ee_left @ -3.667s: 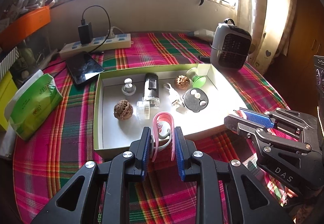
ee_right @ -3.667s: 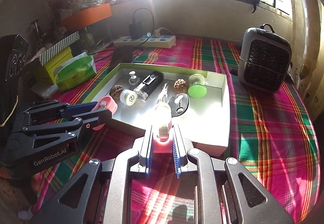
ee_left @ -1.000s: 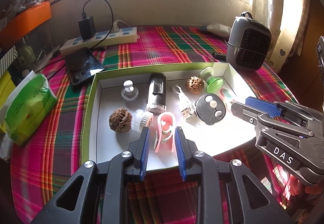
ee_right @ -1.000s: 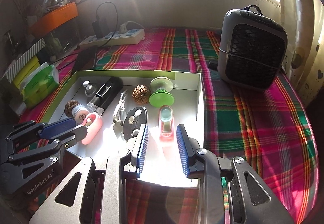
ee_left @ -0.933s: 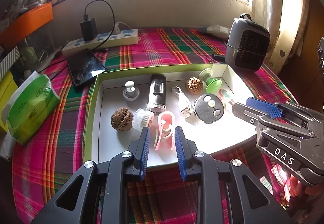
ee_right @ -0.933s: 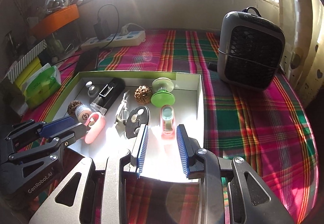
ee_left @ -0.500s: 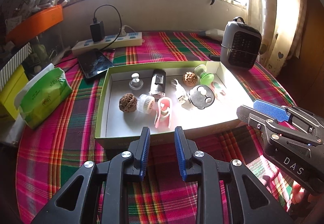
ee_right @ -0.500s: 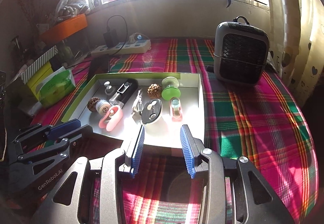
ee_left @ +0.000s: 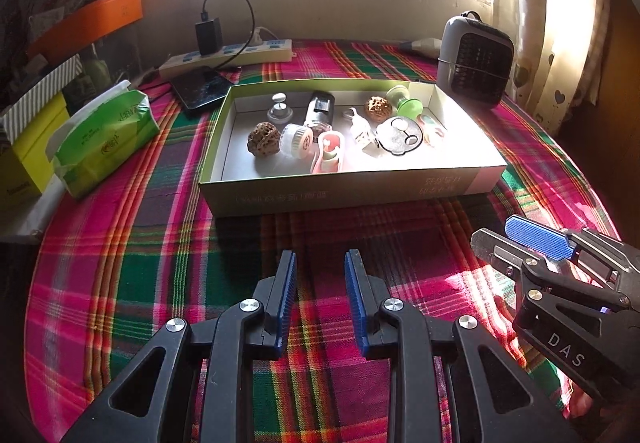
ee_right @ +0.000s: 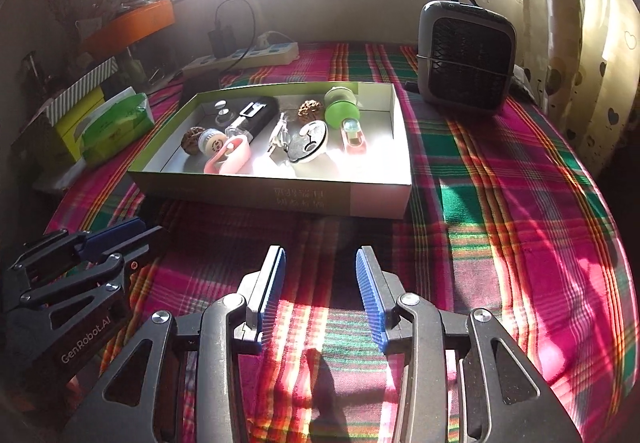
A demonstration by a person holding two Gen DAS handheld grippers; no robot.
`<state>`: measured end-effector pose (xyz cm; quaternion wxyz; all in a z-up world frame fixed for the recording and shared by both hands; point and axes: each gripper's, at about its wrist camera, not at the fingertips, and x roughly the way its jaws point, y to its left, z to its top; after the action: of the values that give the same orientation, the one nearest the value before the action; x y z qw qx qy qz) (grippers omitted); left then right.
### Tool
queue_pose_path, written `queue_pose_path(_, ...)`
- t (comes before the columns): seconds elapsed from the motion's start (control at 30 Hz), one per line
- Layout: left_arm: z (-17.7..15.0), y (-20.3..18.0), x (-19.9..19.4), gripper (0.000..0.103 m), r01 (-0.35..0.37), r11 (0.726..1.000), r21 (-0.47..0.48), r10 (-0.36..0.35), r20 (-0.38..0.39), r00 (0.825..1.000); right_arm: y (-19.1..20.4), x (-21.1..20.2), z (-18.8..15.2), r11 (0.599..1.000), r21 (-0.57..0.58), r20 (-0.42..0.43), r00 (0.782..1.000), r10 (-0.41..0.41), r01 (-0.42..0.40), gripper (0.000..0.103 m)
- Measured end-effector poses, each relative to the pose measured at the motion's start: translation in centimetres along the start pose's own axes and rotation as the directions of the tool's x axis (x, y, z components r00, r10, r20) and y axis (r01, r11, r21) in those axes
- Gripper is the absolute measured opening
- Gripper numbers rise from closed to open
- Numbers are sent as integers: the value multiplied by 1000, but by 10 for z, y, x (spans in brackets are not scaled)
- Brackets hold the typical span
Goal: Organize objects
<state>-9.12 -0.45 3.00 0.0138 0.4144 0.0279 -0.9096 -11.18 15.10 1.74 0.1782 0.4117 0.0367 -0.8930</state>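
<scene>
A: Where do the small things sit?

B: All inside the shallow box point(ee_left: 352, 195) in the middle of the plaid tabletop point(ee_left: 168, 243). The pink clip point(ee_left: 329, 154) lies near the front wall, beside a white-capped bottle point(ee_left: 295, 139) and a walnut point(ee_left: 262, 137). Further right are a round black fob point(ee_left: 399, 131) and a small pink-and-teal piece point(ee_right: 352, 135).

A: Anything loose outside it?

B: Nothing small that I can see on the cloth in front. The tissue pack point(ee_left: 100, 143), phone point(ee_left: 202, 91) and heater point(ee_right: 464, 61) stand apart from the box.

A: And the 2 grippers?

B: The left gripper point(ee_left: 320, 297) and right gripper point(ee_right: 320, 297) are both parted and empty, hovering over bare cloth short of the box.

A: So it's done?

B: I judge the gathering finished, or nearly so.
</scene>
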Motion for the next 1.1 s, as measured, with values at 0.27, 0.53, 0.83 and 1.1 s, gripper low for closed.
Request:
queue_pose_path(0.27,-16,-4,1,23,-17,1000,-1,17,-23,1000,-2,-2,-13,1000,17,-17,1000,-14,14,46)
queue_pose_path(0.53,-26,-9,1,23,-43,999,13,44,-17,999,-5,-2,-22,999,27,-32,999,-26,27,51)
queue_pose_path(0.83,-27,-10,0,25,-50,999,4,50,-17,999,-3,-3,-24,999,13,-38,998,-51,51,56)
queue_pose_path(1.1,-28,-11,0,25,-49,999,4,50,-17,999,-3,-3,-23,999,13,-39,998,-50,51,56)
